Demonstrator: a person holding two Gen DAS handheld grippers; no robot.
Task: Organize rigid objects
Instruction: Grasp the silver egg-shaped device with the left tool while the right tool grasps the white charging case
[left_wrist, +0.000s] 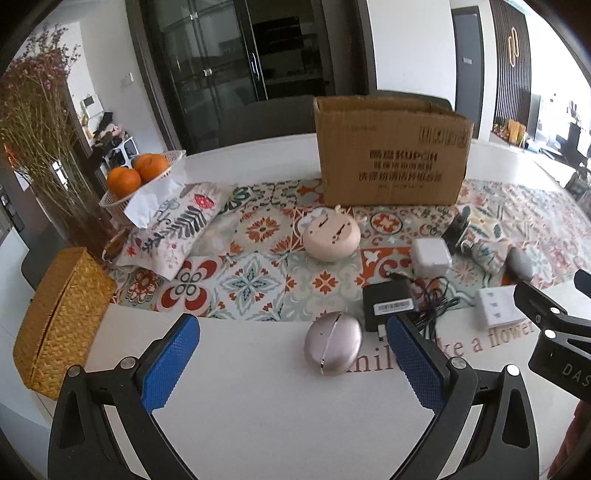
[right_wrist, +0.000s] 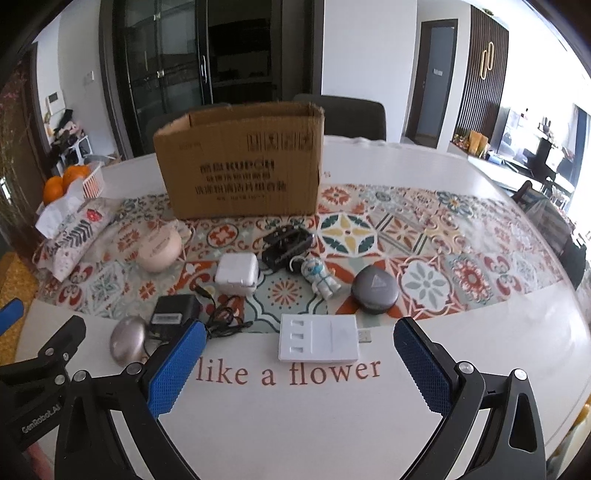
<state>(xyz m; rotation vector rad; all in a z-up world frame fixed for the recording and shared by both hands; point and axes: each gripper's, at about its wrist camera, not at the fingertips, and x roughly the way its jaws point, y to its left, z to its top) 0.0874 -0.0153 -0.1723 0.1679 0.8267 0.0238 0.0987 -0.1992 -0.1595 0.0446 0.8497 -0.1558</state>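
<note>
We see an open brown cardboard box (right_wrist: 240, 166) upright behind scattered items: a pink round case (right_wrist: 159, 249), white cube charger (right_wrist: 236, 273), black adapter (right_wrist: 173, 312) with tangled cord, silver oval case (right_wrist: 127, 341), astronaut figurine (right_wrist: 319, 275), grey round case (right_wrist: 375, 290), flat white hub (right_wrist: 317, 341).

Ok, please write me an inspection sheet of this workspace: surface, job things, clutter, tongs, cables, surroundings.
Surface: white table with a patterned runner.
Job's things: cardboard box, open top; silver oval case, black adapter, white cube charger, white USB hub, grey round case, astronaut figure, pink round case, black clamp, all outside the box.
Clutter: wicker box, orange basket, tissue pouch.
Tongs: left tongs open, empty; right tongs open, empty.
Cables: the adapter's tangled lead.
Surroundings: dark glass cabinet, chairs.
</note>
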